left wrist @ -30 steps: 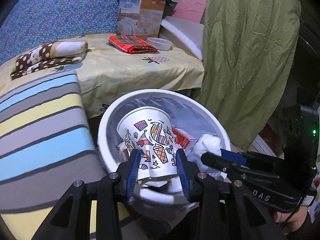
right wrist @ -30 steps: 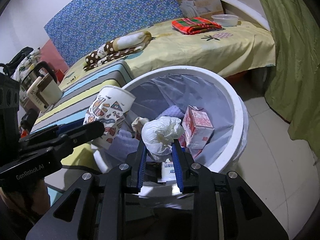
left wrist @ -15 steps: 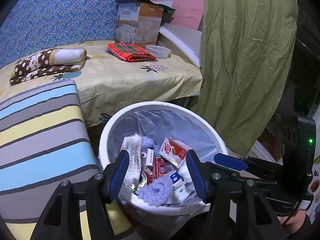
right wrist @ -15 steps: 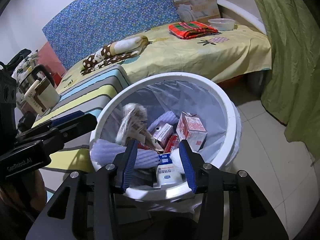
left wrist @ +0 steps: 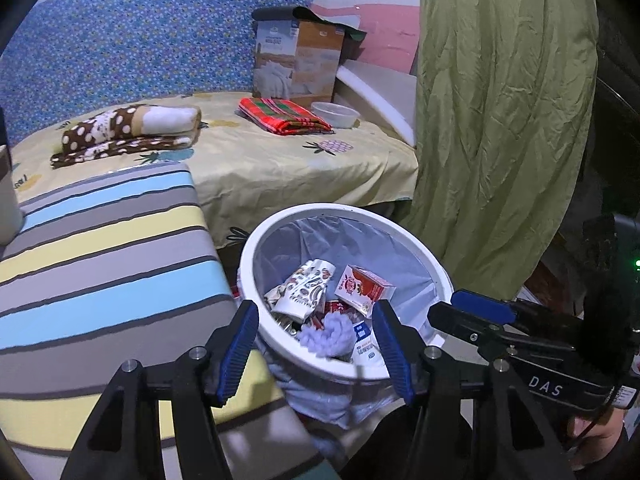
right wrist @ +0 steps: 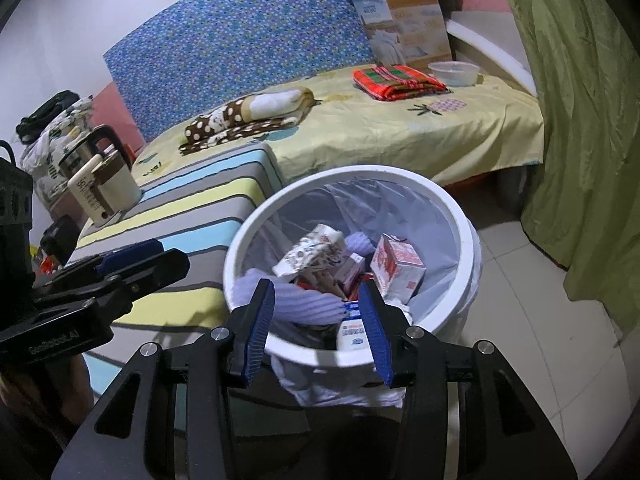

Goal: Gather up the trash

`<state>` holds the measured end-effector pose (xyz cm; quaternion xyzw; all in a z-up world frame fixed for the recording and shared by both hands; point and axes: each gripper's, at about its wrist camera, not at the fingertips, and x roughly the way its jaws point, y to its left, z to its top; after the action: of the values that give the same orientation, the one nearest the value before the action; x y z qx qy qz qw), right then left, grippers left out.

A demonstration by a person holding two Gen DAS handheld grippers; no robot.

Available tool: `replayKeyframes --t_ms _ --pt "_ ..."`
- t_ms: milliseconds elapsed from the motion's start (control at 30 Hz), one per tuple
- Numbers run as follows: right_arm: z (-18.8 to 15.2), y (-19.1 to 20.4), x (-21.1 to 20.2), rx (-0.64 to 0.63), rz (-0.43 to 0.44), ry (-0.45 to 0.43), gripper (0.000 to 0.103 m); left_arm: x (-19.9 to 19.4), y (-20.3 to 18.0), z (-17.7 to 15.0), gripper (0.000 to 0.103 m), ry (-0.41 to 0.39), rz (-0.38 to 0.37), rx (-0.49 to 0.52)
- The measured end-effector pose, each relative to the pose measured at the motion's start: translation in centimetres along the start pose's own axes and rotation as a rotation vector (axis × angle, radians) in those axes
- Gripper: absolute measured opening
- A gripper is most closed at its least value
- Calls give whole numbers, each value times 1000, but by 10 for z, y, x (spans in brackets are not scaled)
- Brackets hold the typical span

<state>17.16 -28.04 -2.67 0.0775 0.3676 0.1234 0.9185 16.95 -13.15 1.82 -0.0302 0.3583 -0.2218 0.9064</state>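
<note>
Both grippers, left gripper and right gripper, hover over the white bin with fingers spread wide, holding nothing. Inside lies the paper cup, light and crushable, likely best pinched gently across its wall, beside a stiffer red carton.

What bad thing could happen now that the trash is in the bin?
1. The white bin looks quite full: the patterned paper cup and the red milk carton lie high on the pile, so more trash might spill out.
2. Both the left hand-held gripper and the right hand-held gripper hang open close to the rim; a careless move might bump the bin or snag its bag liner.
</note>
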Motion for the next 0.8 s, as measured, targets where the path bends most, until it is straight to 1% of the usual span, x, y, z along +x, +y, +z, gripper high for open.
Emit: replayKeyframes --t_ms 433,800 --pt "-16 25 -27 -58 10 -45 46 -56 -5 -28 59 -53 103 7" --pt "-28 36 -38 -83 20 -43 46 -79 -5 -45 59 -59 146 0"
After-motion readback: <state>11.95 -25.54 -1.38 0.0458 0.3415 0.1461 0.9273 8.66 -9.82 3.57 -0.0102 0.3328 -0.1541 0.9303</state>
